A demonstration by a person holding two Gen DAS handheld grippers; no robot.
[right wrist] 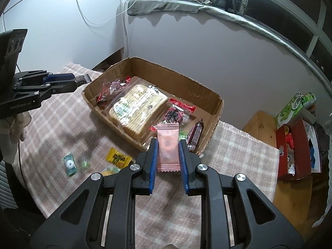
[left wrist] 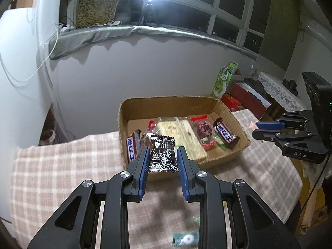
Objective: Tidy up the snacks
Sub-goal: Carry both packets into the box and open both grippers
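**Colours and patterns of the snack items and their surroundings**

A black packet (left wrist: pixel 162 155) printed with white line drawings is seen between blue-padded black jaws. A pale pink packet (right wrist: pixel 168 147) is shown likewise. The cardboard box (left wrist: pixel 166 103) is brown; the tablecloth (left wrist: pixel 62 166) is checked in beige and white. A yellow packet (right wrist: pixel 118 157) carries black lettering.

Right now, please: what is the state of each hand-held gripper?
Left hand-held gripper: closed on a black packet.
Right hand-held gripper: closed on a pink packet.
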